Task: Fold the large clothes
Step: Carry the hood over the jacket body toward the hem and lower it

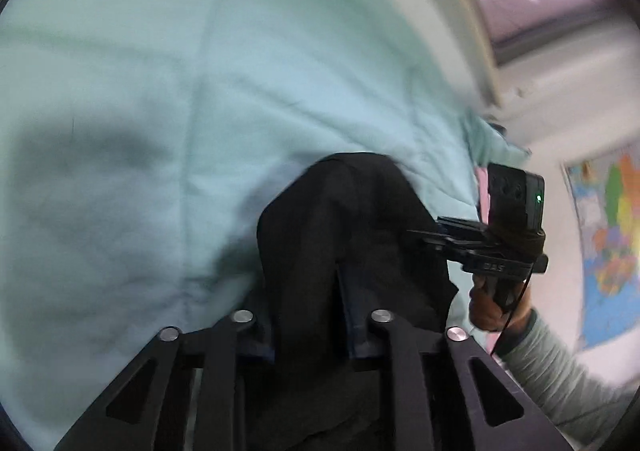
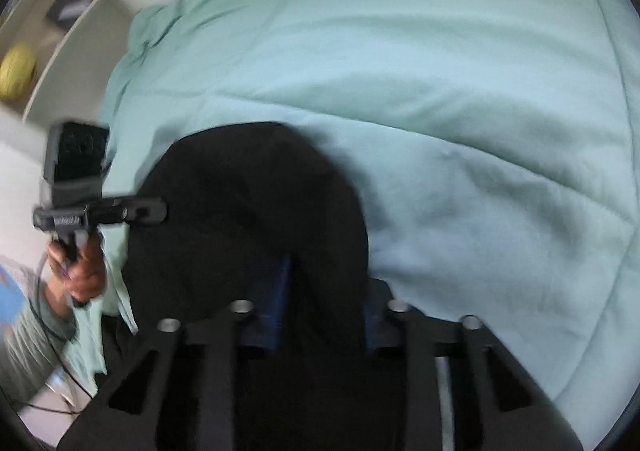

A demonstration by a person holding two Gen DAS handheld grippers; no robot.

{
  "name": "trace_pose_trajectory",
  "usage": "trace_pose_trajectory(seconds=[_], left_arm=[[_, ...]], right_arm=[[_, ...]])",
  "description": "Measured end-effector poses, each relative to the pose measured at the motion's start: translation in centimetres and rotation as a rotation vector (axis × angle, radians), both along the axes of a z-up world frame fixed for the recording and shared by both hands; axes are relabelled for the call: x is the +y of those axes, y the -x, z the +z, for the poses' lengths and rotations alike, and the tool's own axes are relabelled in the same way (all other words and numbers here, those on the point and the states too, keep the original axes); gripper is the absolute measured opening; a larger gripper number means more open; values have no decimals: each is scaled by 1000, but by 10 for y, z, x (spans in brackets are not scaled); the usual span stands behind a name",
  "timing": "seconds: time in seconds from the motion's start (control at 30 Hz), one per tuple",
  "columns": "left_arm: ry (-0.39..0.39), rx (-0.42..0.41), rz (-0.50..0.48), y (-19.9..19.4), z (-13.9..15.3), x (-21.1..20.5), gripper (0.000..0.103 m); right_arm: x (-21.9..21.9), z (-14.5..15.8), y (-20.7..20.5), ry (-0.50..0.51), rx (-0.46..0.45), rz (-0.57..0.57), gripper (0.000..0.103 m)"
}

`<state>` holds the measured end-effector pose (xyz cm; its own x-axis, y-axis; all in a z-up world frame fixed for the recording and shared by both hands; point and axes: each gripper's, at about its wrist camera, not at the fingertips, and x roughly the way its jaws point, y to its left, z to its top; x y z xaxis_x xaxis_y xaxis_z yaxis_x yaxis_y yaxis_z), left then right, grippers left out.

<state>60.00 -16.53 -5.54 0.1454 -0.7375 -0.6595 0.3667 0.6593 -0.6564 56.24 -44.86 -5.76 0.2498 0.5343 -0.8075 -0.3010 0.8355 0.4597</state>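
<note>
Between both sets of jaws: one black garment, gripped at two points and hanging over the bed.

The left gripper (image 1: 316, 291) is clenched on the black garment (image 1: 344, 219), whose cloth bunches over and ahead of its fingers; the right gripper (image 2: 320, 291) is clenched on the same garment in the same way. Seen from the left gripper, the right gripper sits close by on the right, its nose against the cloth edge, so the held edge runs side to side between the two claws. The mint-green bedcover (image 2: 460, 111) lies ahead of and below both. Judgement: the coming move depends on keeping that edge taut, both hands travelling together; neither is nearer.
</note>
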Motion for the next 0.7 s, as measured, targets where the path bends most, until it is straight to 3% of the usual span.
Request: trace_pose_trajectory(seconds=[0.03, 0.2, 0.3, 0.43, 0.57, 0.7], left_arm=[[3, -35, -17, 10, 12, -3, 16], [27, -193, -104, 85, 85, 1, 14], [17, -297, -163, 154, 132, 1, 14], [-3, -357, -191, 229, 167, 3, 14], [-65, -413, -217, 305, 177, 7, 14], [-132, -387, -218, 358, 147, 15, 15]], right_arm=[[7, 6, 5, 11, -22, 11, 18], [8, 77, 76, 49, -190, 19, 17], [6, 124, 140, 73, -291, -13, 17], [10, 169, 238, 117, -392, -61, 17], [11, 179, 330, 155, -441, -103, 17], [36, 158, 392, 229, -455, -126, 17]])
